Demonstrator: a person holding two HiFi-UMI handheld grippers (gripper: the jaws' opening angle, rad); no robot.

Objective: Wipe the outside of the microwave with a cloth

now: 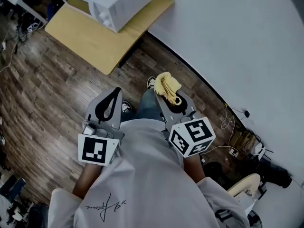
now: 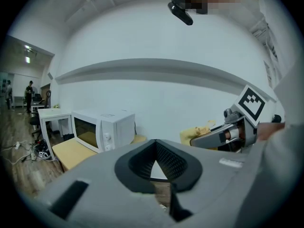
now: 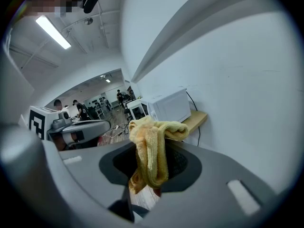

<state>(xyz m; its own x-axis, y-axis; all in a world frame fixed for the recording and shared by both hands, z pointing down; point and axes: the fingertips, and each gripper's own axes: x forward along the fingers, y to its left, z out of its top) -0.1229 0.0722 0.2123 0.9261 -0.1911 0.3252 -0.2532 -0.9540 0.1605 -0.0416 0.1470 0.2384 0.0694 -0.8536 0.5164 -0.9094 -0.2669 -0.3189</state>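
Observation:
The white microwave point(image 1: 114, 4) point(image 2: 102, 127) point(image 3: 168, 107) stands on a low wooden table point(image 1: 90, 39) against the wall, some way ahead of me. My right gripper point(image 1: 166, 93) point(image 3: 149, 127) is shut on a crumpled yellow cloth point(image 1: 167, 87) point(image 3: 151, 151) that drapes over its jaw tips; the cloth point(image 2: 197, 133) also shows in the left gripper view. My left gripper point(image 1: 115, 91) point(image 2: 156, 143) is held beside it at waist height, shut, with nothing between its jaws. Both grippers are well short of the microwave.
A white wall point(image 1: 237, 42) runs along the right. Cables and a power strip point(image 1: 235, 127) lie on the wooden floor by the wall, with a chair point(image 1: 247, 186) behind me. A white desk point(image 2: 50, 115) stands left of the microwave, and people stand far off.

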